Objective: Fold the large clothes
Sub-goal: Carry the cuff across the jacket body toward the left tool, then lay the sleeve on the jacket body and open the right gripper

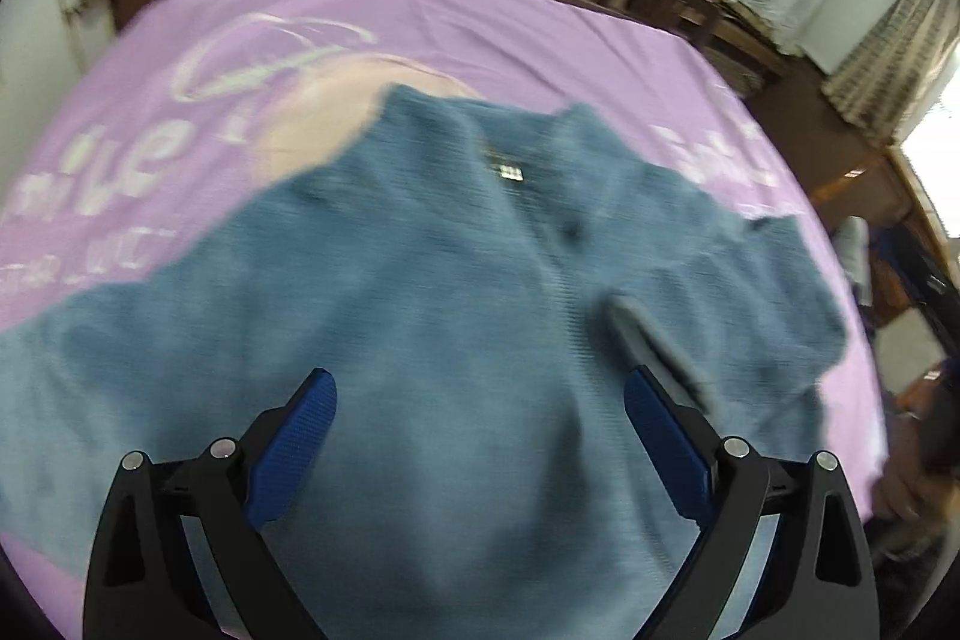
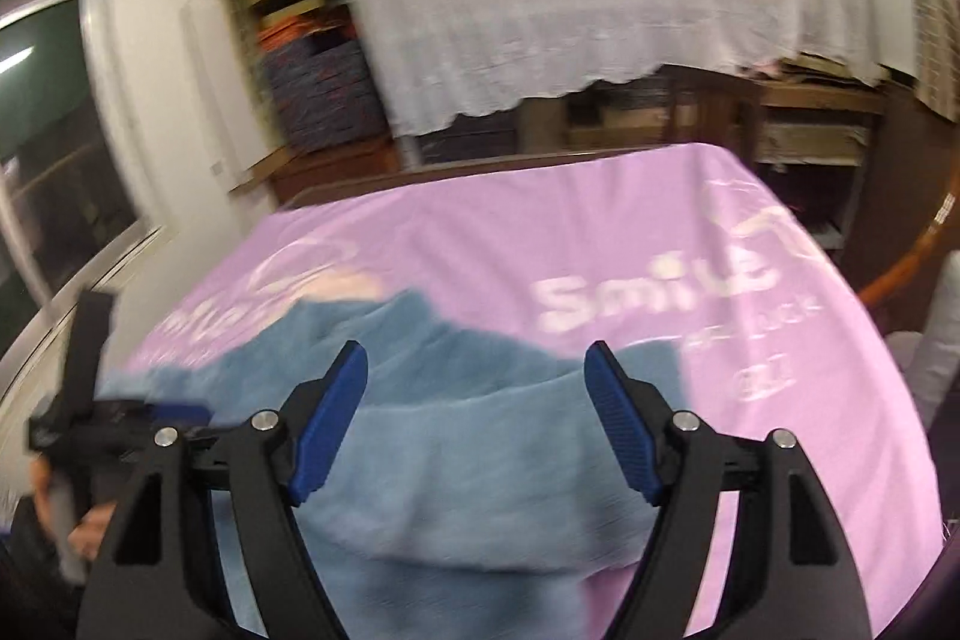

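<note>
**Blue sweater spread on pink-covered surface, both grippers spread and empty**

Blue sweater lying flat on the pink cloth covering the surface, collar toward the far edge, small label showing at the neck. One sleeve stretching off toward the left in the left wrist view, the other folded or bunched near the right edge of the cloth. Seen from the right wrist, a layer of sweater doubled over nearer the camera, with a fold line running across it; blur hiding finer detail.

Left gripper hovering above the sweater's body, angled down, blue pads wide apart, nothing between them. Right gripper likewise spread, pads clear of the fabric, sweater below and beyond. Grey blurred finger of the right gripper visible in the left wrist view, just over the sweater near its front seam. Left gripper in the right wrist view at the left edge, dark and smeared, a hand beneath it.

White "Smile" lettering printed on the pink cloth beside the sweater. Behind the surface, a white lace cover draped over furniture, shelves of stacked items to its left.
</note>
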{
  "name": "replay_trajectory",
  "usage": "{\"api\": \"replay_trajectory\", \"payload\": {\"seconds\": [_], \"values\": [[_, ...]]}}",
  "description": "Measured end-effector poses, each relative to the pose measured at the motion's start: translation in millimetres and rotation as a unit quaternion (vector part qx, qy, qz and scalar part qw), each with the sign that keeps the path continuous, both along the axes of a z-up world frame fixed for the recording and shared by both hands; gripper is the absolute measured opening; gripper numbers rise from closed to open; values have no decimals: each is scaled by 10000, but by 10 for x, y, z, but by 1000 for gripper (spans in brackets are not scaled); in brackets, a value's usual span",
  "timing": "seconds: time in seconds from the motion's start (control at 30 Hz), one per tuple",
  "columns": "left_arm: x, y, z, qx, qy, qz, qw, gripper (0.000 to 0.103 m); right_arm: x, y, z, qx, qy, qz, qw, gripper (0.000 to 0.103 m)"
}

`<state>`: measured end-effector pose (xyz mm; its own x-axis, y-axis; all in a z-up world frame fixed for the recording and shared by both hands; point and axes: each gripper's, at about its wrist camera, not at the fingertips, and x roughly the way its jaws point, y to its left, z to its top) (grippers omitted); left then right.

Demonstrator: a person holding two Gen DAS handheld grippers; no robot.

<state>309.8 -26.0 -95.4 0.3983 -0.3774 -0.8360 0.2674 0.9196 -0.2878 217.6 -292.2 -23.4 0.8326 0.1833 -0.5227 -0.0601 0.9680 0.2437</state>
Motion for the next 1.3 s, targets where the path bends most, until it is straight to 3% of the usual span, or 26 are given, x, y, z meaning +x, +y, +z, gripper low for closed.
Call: {"api": "replay_trajectory", "payload": {"seconds": [0.17, 0.3, 0.4, 0.47, 0.5, 0.53, 0.67, 0.83, 1.1, 1.23, 1.3], "values": [[97, -391, -72, -250, 447, -379, 9980, 97, 139, -443, -112, 443, 24, -451, 9980, 70], [155, -695, -121, 80, 446, -462, 9979, 91, 182, -718, -382, 972, 147, -599, 9934, 59], [169, -806, -85, 266, 280, -476, 9981, 62, 203, -950, -493, 1418, 361, -655, 9871, 55], [184, -868, -66, 250, 311, -553, 9977, 25, 209, -1079, -532, 1725, 403, -684, 9818, 55], [193, -881, -47, 264, 273, -552, 9978, 13, 202, -1088, -542, 1776, 428, -669, 9809, 55], [192, -888, -22, 303, 221, -540, 9978, 7, 202, -1104, -547, 1803, 448, -664, 9803, 54], [132, -705, 282, 404, -300, -308, 9983, 7, 136, -1054, -484, 1576, 345, -661, 9847, 53], [21, -330, 593, 628, -776, 113, 9949, 7, 123, -928, -472, 1626, 344, -351, 9855, 41], [-65, 171, 422, 734, -636, 509, 9940, 7, 115, -461, -408, 1072, 345, 358, 9930, 29], [-75, 382, 237, 676, -432, 676, 9945, 8, 193, -223, -523, 621, 736, 658, 9932, 27], [-59, 443, 128, 715, -308, 720, 9944, 8, 282, -119, -663, 340, 1185, 727, 9897, 27]]}}
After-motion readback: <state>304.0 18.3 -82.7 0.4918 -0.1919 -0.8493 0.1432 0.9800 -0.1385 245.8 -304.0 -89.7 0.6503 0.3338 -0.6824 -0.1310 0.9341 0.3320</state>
